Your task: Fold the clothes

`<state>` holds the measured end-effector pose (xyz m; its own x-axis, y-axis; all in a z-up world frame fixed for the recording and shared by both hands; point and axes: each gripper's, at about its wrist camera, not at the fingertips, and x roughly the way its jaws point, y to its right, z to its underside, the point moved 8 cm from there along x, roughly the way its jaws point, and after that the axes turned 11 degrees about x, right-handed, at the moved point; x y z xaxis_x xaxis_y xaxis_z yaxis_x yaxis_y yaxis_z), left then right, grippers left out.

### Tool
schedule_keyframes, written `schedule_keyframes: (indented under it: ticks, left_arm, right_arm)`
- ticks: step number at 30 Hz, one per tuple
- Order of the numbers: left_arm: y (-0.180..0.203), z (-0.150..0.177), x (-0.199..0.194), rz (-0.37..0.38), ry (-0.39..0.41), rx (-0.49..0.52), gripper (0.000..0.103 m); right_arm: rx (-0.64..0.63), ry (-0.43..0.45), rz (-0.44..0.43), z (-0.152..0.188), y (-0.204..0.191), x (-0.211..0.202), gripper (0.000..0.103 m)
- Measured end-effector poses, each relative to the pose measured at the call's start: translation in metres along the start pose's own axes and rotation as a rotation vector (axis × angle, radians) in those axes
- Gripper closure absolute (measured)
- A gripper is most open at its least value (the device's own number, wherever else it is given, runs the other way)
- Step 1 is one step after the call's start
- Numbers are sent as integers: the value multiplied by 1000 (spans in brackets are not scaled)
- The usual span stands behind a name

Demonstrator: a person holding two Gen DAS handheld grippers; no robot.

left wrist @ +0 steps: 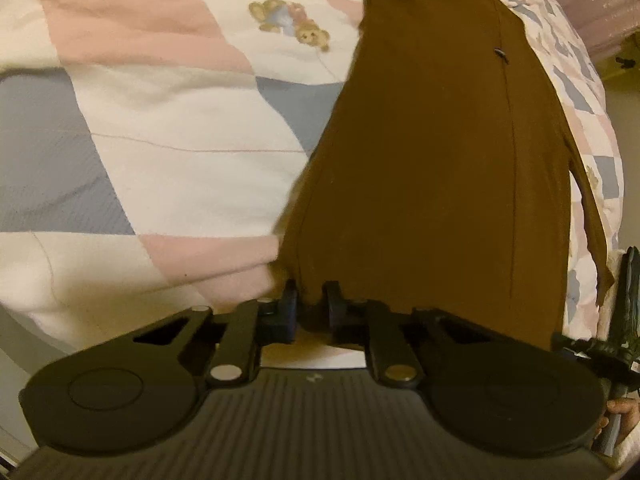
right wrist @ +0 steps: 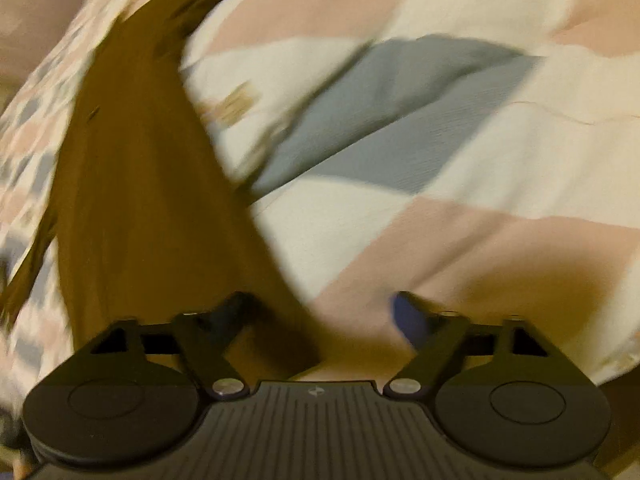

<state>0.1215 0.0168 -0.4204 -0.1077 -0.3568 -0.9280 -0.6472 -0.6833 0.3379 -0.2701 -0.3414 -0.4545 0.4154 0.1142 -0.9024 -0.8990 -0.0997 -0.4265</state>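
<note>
A long brown garment [left wrist: 432, 168] lies stretched lengthwise on a patchwork quilt [left wrist: 168, 152]. My left gripper [left wrist: 312, 300] is shut on the garment's near left corner, the cloth pinched between its fingers. In the right wrist view the same brown garment [right wrist: 136, 200] runs up the left side, blurred by motion. My right gripper [right wrist: 320, 312] is open over the garment's near right edge, its left finger on the cloth and its right finger [right wrist: 412, 316] over the quilt [right wrist: 440, 160]. A small dark zipper pull [left wrist: 501, 55] shows on the garment.
The quilt has pink, cream and grey-blue squares and a teddy bear print [left wrist: 292, 24]. The bed's near edge runs just under both grippers. The other hand-held gripper [left wrist: 624, 320] shows at the right rim of the left wrist view.
</note>
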Motion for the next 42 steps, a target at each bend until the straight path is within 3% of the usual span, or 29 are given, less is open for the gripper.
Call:
schedule_keyframes:
  ticks: [2,8,13,16,19,22,26,28,30,32,35,39,42]
  left_arm:
    - [9,-1,-10,-10,6,50,97]
    - [31,2,-44,-23,40,185,97]
    - [27,19,-8,-154,-52,238,94]
    - [22,22,18,-258,-92,227,82]
    - [25,23,8,-307,-71,192,69]
    - [22,28,-14,-382,-82,121,68]
    - [41,20,-58,-434,-45,62,66]
    - [64,8,-73,-435,-17,67,55]
    - [96,-11,-86,-409,40,106,51]
    - [132,-30,-98,-395,92,167,41]
    - [179,-48,-114,-384,153,257,37]
    - [213,-49,-126,-414,172,328,35]
    - [221,-45,-127,-416,165,336,33]
  right_arm:
    - [-53,-52,-12,8,-6,1,98]
    - [-112,-56,-86,14,-16,-39,100]
    - [-122,-74,-42,14,-6,-45,100]
    - [-201,-87,48,22,-2,-17,99]
    - [-232,-92,111,25,-6,-3,93]
    - [-268,-63,171,23,-10,-18,48]
    - [-224,24,250,8,-5,-55,47]
    - [-172,81,225,-4,-11,-76,47]
    - [-164,138,196,-15,-32,-91,42]
    - [-203,190,167,-22,-62,-103,36]
    - [-294,242,123,-27,-110,-120,24]
    - [-421,267,99,-12,-156,-137,18]
    - [-473,259,123,2,-166,-139,15]
